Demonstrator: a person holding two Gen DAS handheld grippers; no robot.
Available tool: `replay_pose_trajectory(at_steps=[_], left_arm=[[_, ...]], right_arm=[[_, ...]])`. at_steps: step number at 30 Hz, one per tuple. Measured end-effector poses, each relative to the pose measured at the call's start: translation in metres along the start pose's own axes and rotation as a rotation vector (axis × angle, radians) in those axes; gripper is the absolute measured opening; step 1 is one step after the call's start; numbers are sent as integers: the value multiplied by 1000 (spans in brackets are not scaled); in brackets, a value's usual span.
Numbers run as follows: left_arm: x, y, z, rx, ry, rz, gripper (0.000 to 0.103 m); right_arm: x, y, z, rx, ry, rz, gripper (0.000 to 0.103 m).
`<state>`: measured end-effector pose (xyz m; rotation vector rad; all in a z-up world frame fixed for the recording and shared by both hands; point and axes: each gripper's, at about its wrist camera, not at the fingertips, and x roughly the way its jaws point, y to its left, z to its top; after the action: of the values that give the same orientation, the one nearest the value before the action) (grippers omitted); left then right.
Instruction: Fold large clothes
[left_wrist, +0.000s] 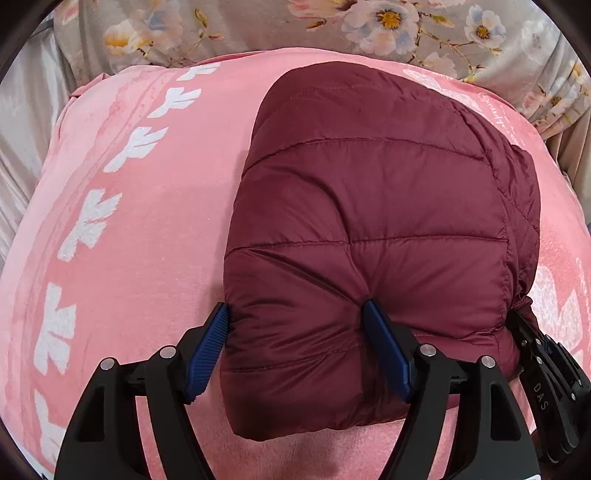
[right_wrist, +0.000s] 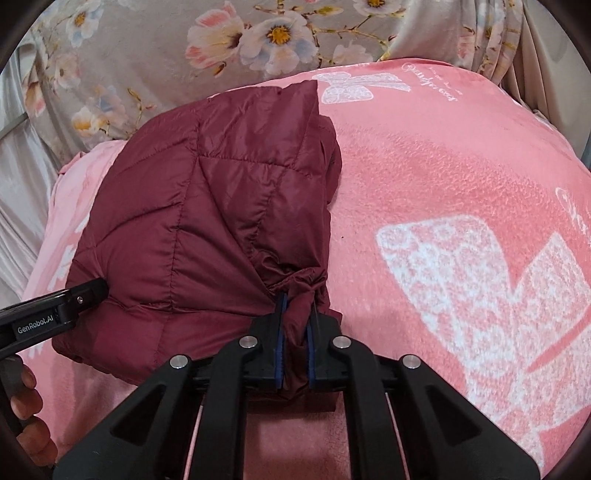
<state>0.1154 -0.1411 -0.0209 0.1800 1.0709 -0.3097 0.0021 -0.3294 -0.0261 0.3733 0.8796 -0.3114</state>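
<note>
jacket: maroon puffer jacket (left_wrist: 376, 221), folded into a bundle on the pink blanket (left_wrist: 147, 221), long axis running away from me toward the far edge
left tongs (left_wrist: 295, 328): spread, pads straddling the near-left corner
right tongs (right_wrist: 296, 332): pinching a bunched near-right corner
nearer: both at near edge
around: floral sheet (left_wrist: 406, 29) beyond; nothing blocking
</note>
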Motion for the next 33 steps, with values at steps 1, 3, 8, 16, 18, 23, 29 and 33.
replay_pose_trajectory(at_steps=[1, 3, 8, 16, 18, 23, 29, 33], left_arm=[[2, -1, -1, 4, 0, 5, 74], [5, -2, -1, 10, -1, 12, 75], [12, -5, -5, 22, -6, 23, 76], [20, -8, -8, 38, -27, 34, 76], [17, -4, -6, 29, -15, 13, 76], [-13, 23, 16, -12, -21, -27, 71], [-39, 43, 86, -48, -119, 8, 71], [-23, 36, 136, -89, -93, -15, 71]], right_arm=[[1, 0, -1, -2, -1, -1, 8], [4, 1, -3, -9, -5, -4, 8], [6, 2, -9, -19, -19, -8, 8], [8, -2, -9, 2, -13, 29, 8], [4, -8, -5, 18, 3, 54, 9], [-32, -25, 16, 99, -27, 42, 27], [-57, -30, 87, 200, -134, 111, 43], [-28, -20, 132, 254, -130, 127, 53]])
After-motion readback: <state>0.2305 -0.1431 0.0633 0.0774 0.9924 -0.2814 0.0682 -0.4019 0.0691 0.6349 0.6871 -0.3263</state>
